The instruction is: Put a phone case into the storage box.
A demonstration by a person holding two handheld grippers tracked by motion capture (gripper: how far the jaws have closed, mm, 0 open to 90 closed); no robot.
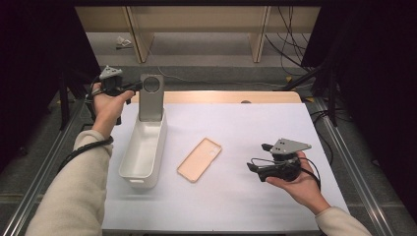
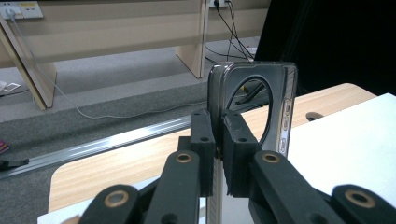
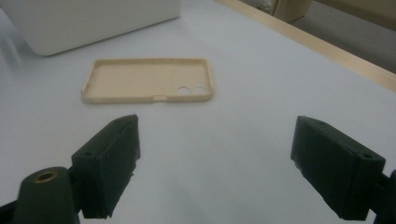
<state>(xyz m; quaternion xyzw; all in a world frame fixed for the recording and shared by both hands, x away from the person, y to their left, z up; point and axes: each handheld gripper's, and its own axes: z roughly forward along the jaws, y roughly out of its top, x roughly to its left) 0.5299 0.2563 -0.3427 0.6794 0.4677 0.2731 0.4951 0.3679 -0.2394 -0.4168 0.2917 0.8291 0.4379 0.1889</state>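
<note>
My left tool (image 1: 129, 88) is clamped on the edge of a dark grey translucent phone case with a round ring cut-out (image 1: 151, 96), holding it upright over the far end of the long white plastic bin (image 1: 129, 158) at the left of the white-topped desk (image 1: 246, 206). The case's lower end seems to dip inside the bin's far end, though I cannot tell whether it touches the bottom. In the left gripper view, the jaws pinch the case (image 2: 254, 100) from both sides.

My right tool (image 1: 260, 174) hovers low at the right of the desk with its jaws wide apart, holding nothing, and faces the flat peach-coloured phone case (image 1: 199, 159) lying hollow side up beside the bin (image 3: 93, 21).

I judge the grey case nearly stowed and needing release; the peach case (image 3: 148, 80) is untouched. I can read no brand or writing on either case.
</note>
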